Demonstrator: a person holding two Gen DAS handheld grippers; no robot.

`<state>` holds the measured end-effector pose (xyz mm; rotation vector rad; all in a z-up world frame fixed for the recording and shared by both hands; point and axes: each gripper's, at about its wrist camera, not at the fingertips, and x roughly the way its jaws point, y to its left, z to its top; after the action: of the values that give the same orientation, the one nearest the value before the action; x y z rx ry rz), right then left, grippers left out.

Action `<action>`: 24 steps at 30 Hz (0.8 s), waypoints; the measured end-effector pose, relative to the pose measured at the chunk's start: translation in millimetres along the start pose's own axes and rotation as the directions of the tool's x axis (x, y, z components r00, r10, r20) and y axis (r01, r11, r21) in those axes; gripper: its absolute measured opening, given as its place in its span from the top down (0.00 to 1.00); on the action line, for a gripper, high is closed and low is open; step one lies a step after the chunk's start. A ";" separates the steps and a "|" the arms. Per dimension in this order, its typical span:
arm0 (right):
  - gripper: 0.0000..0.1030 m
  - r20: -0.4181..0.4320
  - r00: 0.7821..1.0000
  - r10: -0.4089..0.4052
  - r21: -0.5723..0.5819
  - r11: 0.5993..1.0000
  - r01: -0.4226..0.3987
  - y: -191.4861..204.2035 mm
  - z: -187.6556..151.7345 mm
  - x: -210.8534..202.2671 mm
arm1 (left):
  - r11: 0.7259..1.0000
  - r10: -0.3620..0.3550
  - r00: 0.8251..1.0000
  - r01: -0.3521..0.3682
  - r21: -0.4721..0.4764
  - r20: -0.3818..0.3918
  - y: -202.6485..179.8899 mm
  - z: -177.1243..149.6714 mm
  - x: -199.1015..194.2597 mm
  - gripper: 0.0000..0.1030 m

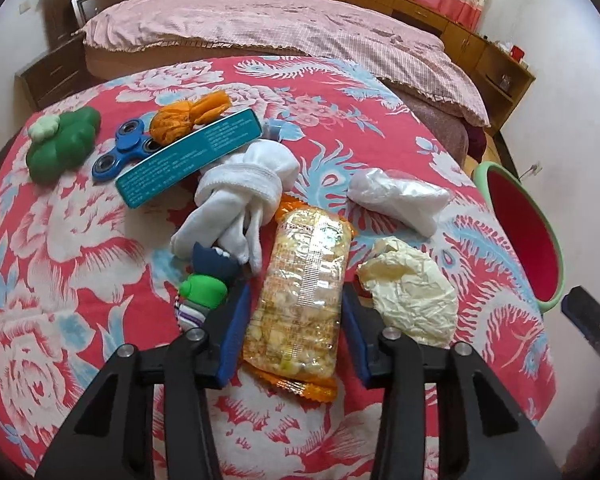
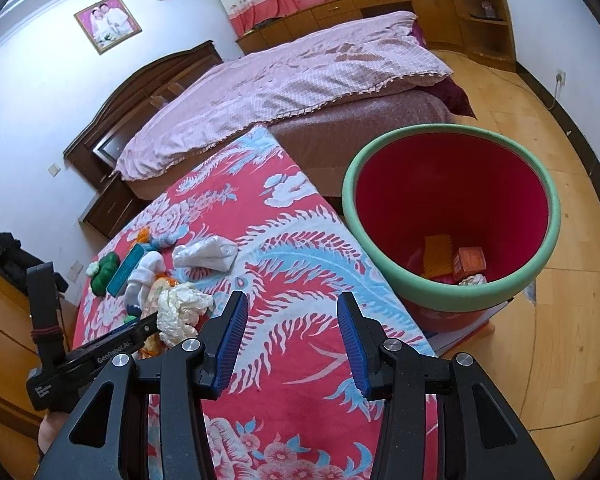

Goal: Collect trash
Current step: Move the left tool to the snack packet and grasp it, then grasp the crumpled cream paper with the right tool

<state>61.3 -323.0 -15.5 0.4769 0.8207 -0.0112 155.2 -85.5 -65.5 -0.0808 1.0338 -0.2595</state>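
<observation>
**A:** Watch the left gripper (image 1: 296,324) at the bottom middle of its own view. The snack packet (image 1: 300,292) lies lengthwise between its blue pads (image 1: 232,332), and they look to be right against the wrapper's two long edges. I'd call that a grip on the packet, though a light one.

**B:** Then it wants squeezing gently. That wrapper is slick and the biscuits inside will crack. I'd lift straight up too, since the little green toy (image 1: 204,292) sits just beside the left pad and the crumpled cream paper (image 1: 412,296) just beside the right.

**A:** And the right gripper (image 2: 292,340)?

**B:** Bottom middle of its view, jaws standing apart with only the flowered cloth (image 2: 300,420) beneath. It holds nothing.

**A:** Farther up the left view the white socks (image 1: 240,196) touch the packet's top end, so a sideways drag would pull them along. The white plastic wad (image 1: 396,196) lies apart, to the right.

**B:** Where does it all go?

**A:** The red bin (image 2: 448,288) with the green rim, right of centre in the right view, standing beside the table edge. A few scraps lie inside already. Beyond it, just the bed (image 2: 300,80).
</observation>
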 end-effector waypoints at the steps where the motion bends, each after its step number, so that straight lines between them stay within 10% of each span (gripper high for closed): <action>1: 0.54 -0.002 1.000 0.001 -0.003 1.000 -0.001 1.0 -0.4 1.1 | 1.000 -0.004 1.000 0.004 -0.005 0.004 0.8 -0.7 -1.8 0.57; 24: 0.54 -0.099 0.993 0.067 -0.153 0.985 -0.082 71.3 -14.8 39.3 | 0.994 -0.012 0.982 0.032 -0.107 0.187 39.0 -11.0 -76.0 0.61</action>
<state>91.6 -246.4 -23.0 0.3614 0.8876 0.1450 115.8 -28.2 -14.7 -0.2127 0.8609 -0.2108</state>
